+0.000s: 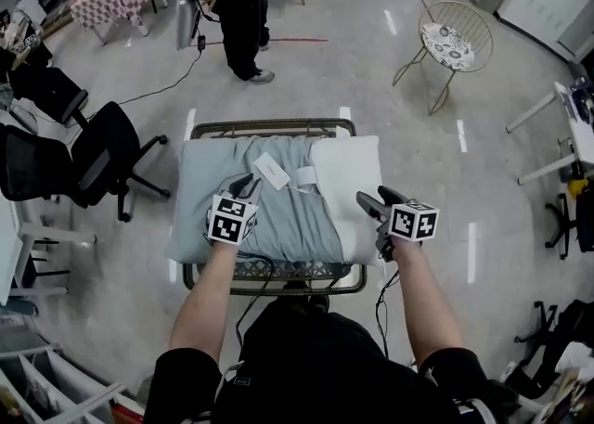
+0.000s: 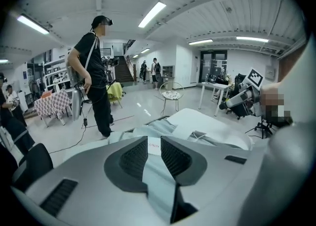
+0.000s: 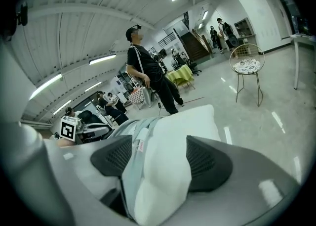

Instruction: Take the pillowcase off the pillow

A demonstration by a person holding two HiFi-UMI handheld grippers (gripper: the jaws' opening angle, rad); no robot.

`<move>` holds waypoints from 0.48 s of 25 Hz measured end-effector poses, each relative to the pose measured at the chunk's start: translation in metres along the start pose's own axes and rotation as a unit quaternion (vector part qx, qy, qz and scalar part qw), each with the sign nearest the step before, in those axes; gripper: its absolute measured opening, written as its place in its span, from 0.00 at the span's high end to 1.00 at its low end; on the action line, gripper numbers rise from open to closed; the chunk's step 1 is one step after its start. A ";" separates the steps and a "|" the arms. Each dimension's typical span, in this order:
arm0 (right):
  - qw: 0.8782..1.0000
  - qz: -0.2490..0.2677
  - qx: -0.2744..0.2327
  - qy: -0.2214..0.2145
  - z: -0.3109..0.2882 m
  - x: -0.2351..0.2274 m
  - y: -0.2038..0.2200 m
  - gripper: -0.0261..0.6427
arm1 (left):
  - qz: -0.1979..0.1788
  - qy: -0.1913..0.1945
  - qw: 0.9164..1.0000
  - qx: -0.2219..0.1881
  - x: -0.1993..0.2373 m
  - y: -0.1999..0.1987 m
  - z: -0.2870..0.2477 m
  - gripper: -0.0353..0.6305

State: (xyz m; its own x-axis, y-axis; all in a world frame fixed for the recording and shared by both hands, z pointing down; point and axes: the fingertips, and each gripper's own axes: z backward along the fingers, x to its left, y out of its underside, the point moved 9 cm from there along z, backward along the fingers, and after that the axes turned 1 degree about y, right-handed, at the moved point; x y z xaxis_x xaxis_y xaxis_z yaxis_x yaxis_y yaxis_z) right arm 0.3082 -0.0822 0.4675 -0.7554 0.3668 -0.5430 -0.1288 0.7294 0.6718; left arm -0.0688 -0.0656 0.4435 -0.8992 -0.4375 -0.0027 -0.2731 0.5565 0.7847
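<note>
- The metal trolley (image 1: pixel 269 123) fills the middle of the floor, and the whole job lies across it.
- The pillowcase (image 1: pixel 278 223), pale blue-grey and rumpled, covers most of the pillow. Its open edge runs down the trolley beside the bare end.
- The pillow (image 1: pixel 351 181) shows bare and white only at the end on the head view's right, so the stripping looks barely started.
- The right gripper (image 1: pixel 373 207) hovers at that bare end, jaws spread wide. In its own view the white stuffing and the case's hem sit between the pads, and I read that as unclenched, not squeezing.
- The left gripper (image 1: pixel 243 183) is over the middle of the case with its jaws only a sliver apart. Blue cloth shows through the gap, and I judge it loose rather than pinched.
- A white label (image 1: pixel 272 170) lies on the cloth just ahead of the left jaws.
- So both tools look to be between grips. Next I'd expect the right gripper to clamp the bare pillow end. The left gripper would pinch the case near its open edge and drag it away towards the head view's left, taking cloth only and none of the filling.
</note>
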 end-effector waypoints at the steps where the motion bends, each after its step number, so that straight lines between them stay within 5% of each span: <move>1: 1.000 0.001 0.005 -0.002 0.006 0.001 0.010 0.44 | 0.008 -0.004 1.000 0.000 -0.009 0.007 0.006 0.83; 12: 0.995 -0.025 0.045 0.086 0.059 -0.029 0.116 0.30 | 0.089 -0.040 0.994 0.051 -0.079 0.110 0.045 0.67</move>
State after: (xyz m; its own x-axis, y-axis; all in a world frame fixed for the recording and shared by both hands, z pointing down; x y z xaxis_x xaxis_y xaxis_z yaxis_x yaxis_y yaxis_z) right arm 0.3531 0.0255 0.5315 -0.8490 0.2307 -0.4754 -0.1162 0.7961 0.5939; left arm -0.0428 0.0616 0.5019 -0.9594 -0.2711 0.0778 -0.1373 0.6899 0.7107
